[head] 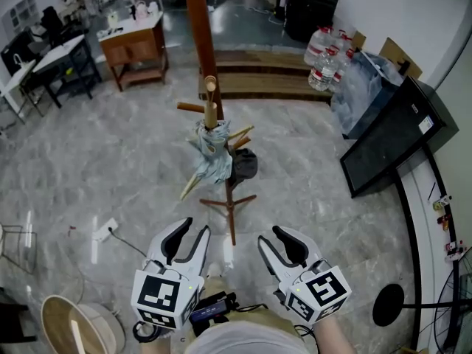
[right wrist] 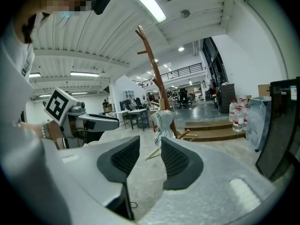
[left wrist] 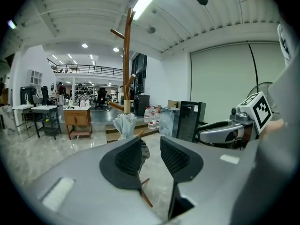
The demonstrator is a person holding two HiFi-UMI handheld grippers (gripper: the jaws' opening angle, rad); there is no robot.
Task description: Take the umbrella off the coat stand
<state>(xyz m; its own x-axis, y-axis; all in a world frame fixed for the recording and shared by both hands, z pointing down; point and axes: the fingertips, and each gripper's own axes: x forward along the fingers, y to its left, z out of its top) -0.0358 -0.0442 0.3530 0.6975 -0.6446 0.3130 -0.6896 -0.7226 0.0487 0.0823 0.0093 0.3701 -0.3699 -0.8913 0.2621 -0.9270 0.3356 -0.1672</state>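
A wooden coat stand point(head: 212, 113) rises from the marble floor straight ahead. On its pegs hangs a folded pale blue umbrella point(head: 209, 152) with its wooden tip pointing down-left, and a dark item point(head: 244, 164) hangs beside it. My left gripper point(head: 191, 231) and right gripper point(head: 271, 236) are held side by side short of the stand, both open and empty. The left gripper view shows the umbrella point(left wrist: 123, 125) and stand point(left wrist: 126, 64) beyond the left gripper point(left wrist: 150, 145). In the right gripper view the umbrella point(right wrist: 163, 123) shows above the right gripper point(right wrist: 150, 147).
Low wooden steps point(head: 258, 76) lie behind the stand, with water bottles point(head: 324, 59) at the right. A black panel point(head: 391, 135) leans on the right wall. A wooden desk point(head: 134, 44) stands back left, a round basket point(head: 74, 323) near left, a power strip point(head: 105, 230) on the floor.
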